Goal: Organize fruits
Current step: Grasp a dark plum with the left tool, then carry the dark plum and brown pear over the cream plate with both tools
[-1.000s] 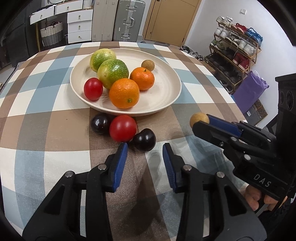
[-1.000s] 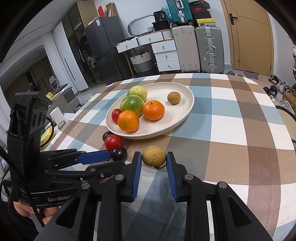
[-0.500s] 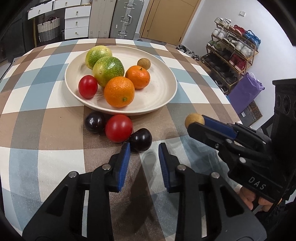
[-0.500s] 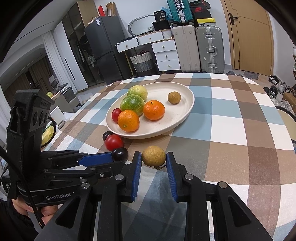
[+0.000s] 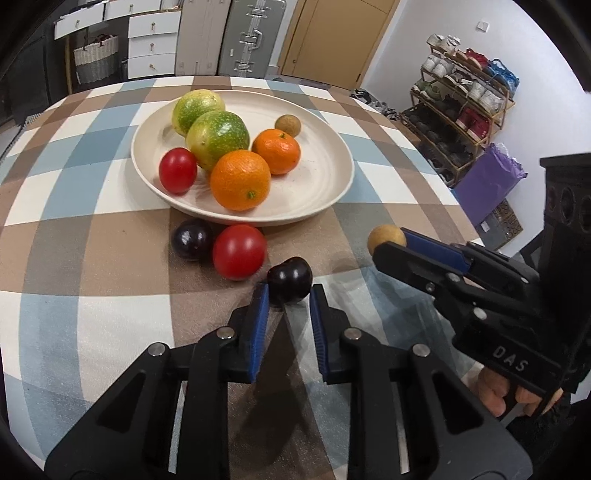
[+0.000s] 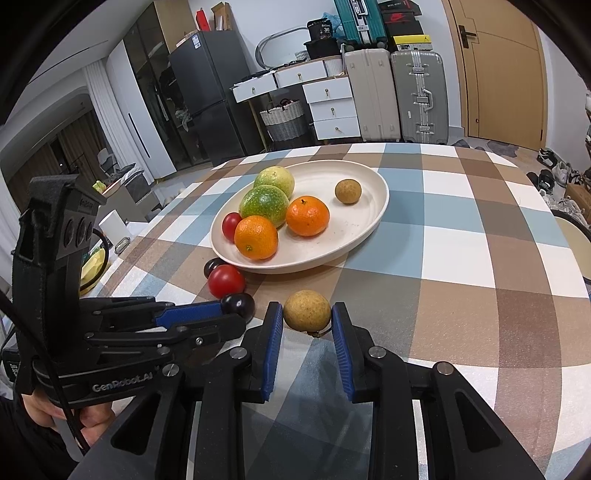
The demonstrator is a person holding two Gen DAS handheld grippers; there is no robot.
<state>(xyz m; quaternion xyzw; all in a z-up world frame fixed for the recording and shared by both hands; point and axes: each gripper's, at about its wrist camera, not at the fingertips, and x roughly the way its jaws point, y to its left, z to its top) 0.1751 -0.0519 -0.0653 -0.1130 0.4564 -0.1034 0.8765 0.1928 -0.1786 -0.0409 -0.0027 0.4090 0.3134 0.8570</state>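
shoe rack, suitcases, fridge

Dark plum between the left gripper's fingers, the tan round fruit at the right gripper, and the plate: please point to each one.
Dark plum (image 5: 289,280), left wrist view, middle of its skin.
Tan round fruit (image 6: 306,310), right wrist view, its centre.
Plate (image 6: 369,221), right wrist view, bare inner wall.

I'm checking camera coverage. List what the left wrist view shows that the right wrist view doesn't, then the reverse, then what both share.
Left wrist only: the shoe rack and purple bag.
Right wrist only: the fridge and a door handle.
Both: the plate of fruit, the left gripper around a dark plum, and the right gripper around a longan.
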